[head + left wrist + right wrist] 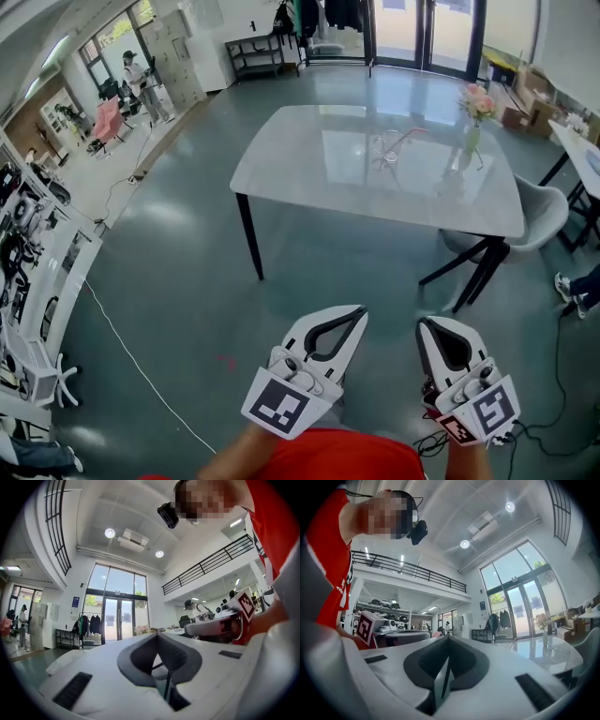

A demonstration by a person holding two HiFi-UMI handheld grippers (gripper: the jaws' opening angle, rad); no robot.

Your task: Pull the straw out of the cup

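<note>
My white left gripper [359, 314] and white right gripper [424, 324], low in frame, have jaws pressed together; the clear glass cup [387, 153] with pink straw [407, 137] stands upper centre on the pale tabletop [300, 178].

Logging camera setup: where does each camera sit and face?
Head view: on the head, down at table, cup; left tool, right tool, red shirt show.
Left gripper view: on left tool, level toward glass doors; right tool visible.
Right gripper view: on right tool, toward table; left tool visible.
Shared: table, in head and right gripper views.
</note>
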